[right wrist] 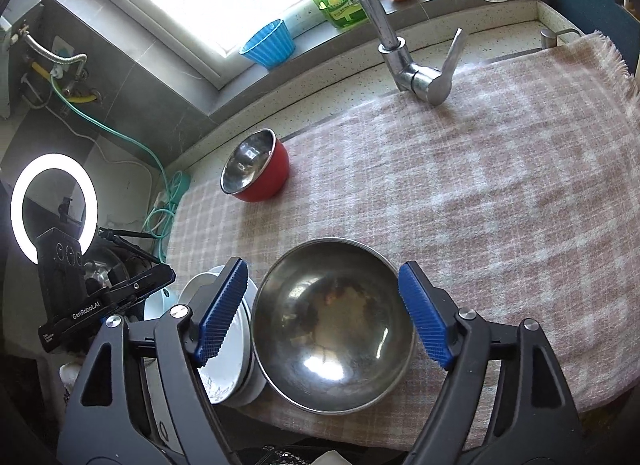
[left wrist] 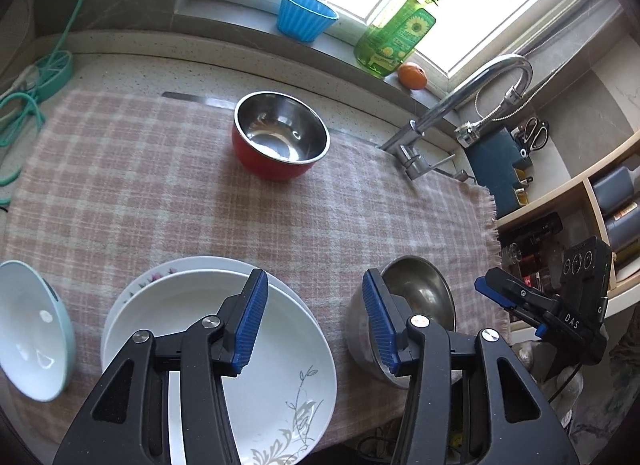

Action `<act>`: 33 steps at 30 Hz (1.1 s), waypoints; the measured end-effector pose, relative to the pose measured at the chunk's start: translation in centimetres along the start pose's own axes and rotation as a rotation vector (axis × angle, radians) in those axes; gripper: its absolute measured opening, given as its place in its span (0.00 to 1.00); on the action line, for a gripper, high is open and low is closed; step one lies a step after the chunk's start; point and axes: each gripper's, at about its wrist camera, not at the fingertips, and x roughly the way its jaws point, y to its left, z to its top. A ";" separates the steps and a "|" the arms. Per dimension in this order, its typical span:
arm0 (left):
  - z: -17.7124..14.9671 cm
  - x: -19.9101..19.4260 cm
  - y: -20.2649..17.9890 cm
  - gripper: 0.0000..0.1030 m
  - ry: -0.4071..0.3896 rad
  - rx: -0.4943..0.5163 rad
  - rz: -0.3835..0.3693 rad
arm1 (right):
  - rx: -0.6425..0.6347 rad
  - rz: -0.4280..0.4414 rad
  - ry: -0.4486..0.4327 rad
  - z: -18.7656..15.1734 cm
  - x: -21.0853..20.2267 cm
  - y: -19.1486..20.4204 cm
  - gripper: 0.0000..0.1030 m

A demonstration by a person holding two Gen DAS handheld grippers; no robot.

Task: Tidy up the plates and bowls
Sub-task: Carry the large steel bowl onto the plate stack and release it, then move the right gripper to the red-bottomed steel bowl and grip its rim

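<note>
Two stacked white plates (left wrist: 276,369) lie on the checked cloth (left wrist: 160,193) near its front edge; they also show in the right wrist view (right wrist: 230,377). A plain steel bowl (right wrist: 332,341) stands right of them, also in the left wrist view (left wrist: 420,293). A red bowl with a steel inside (left wrist: 280,137) stands farther back (right wrist: 256,169). A pale blue bowl (left wrist: 32,333) lies tilted at the left. My left gripper (left wrist: 316,321) is open above the gap between plates and steel bowl. My right gripper (right wrist: 324,317) is open over the steel bowl, holding nothing.
A tap (left wrist: 460,105) rises at the cloth's far right edge. A blue cup (left wrist: 304,17), a green soap bottle (left wrist: 396,33) and an orange (left wrist: 412,75) stand on the window sill. Shelves (left wrist: 580,201) stand to the right. A ring light (right wrist: 52,201) glows at the left.
</note>
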 end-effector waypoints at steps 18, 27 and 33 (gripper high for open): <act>7.0 0.8 4.6 0.47 -0.041 -0.030 0.052 | -0.005 0.069 0.055 5.6 6.0 6.2 0.78; 10.2 4.0 6.0 0.47 0.000 -0.060 0.054 | 0.039 0.068 0.118 8.9 10.7 6.2 0.78; 11.8 6.7 7.1 0.47 0.031 -0.114 0.039 | 0.049 0.041 0.158 10.8 14.4 5.9 0.73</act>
